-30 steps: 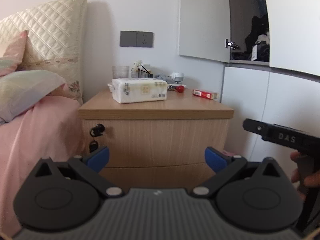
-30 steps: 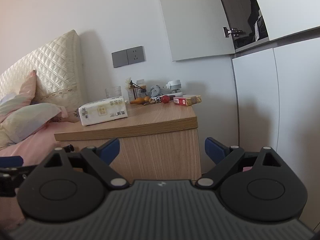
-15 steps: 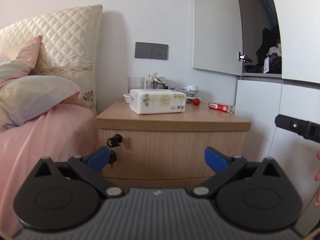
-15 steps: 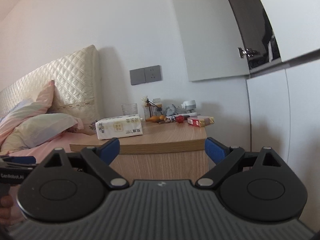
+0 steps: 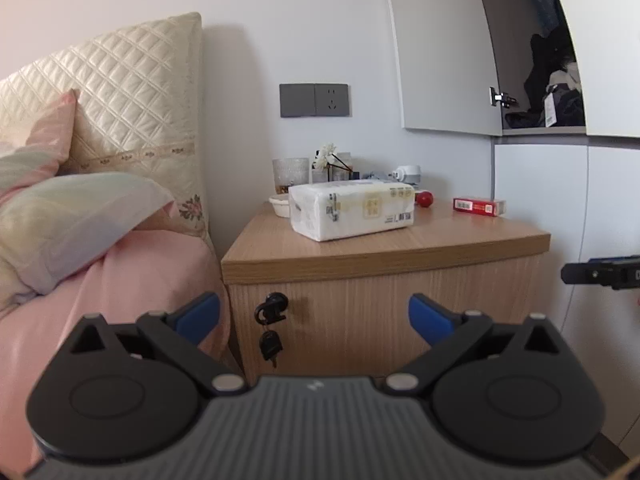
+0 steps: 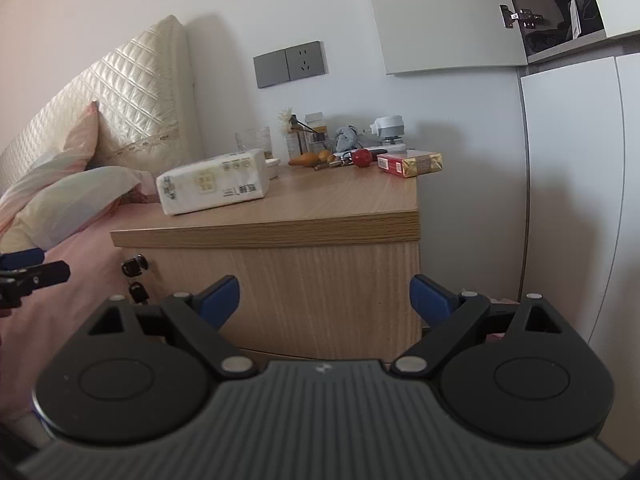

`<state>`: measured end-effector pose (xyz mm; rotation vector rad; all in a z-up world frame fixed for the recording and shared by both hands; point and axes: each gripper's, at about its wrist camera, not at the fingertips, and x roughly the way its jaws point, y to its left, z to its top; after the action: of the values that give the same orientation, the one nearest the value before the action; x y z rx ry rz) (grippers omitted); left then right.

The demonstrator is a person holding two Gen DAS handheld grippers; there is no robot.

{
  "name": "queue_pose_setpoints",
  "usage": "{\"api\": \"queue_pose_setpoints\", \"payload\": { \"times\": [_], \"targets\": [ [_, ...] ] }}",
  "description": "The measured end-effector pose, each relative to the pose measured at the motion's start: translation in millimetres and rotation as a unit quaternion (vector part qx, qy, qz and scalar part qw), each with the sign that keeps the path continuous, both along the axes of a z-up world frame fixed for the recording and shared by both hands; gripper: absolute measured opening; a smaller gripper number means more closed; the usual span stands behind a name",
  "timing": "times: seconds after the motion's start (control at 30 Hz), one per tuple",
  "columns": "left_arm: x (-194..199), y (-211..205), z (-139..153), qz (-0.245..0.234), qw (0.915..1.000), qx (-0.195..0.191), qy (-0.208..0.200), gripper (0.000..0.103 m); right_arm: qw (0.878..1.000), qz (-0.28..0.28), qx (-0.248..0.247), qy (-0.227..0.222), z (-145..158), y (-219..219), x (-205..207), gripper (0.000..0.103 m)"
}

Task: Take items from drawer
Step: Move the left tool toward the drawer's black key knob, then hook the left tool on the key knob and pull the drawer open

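Both grippers, left [image 5: 314, 316] and right [image 6: 325, 296], spread, holding nothing; I'm lining up squarely on the closed drawer [image 5: 360, 320], avoiding key [image 5: 271, 346].

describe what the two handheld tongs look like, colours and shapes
Both look alike. The left tongs and the right tongs each have a grey ribbed body with a small pale logo, two round black discs, black angled link arms with silver pins, and blue pads on the fingertips. Seen from the side, the right one shows a slim black bar with white lettering.
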<state>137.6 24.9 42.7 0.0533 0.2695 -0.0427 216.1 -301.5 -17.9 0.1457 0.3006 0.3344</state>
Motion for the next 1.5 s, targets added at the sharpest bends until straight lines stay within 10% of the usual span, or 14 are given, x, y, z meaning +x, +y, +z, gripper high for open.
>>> {"api": "queue_pose_setpoints", "payload": {
  "times": [0.53, 1.5],
  "targets": [
    [106, 43, -73, -0.025, 0.9982, 0.019, 0.05, 0.102, 0.999, 0.031, -0.011, -0.012, -59, -10, 77, 0.094],
    [144, 52, -72, -0.066, 0.9966, 0.0, 0.048, 0.103, 0.996, 0.071, -0.013, -0.049, -63, -4, 98, 0.099]
  ]
}}
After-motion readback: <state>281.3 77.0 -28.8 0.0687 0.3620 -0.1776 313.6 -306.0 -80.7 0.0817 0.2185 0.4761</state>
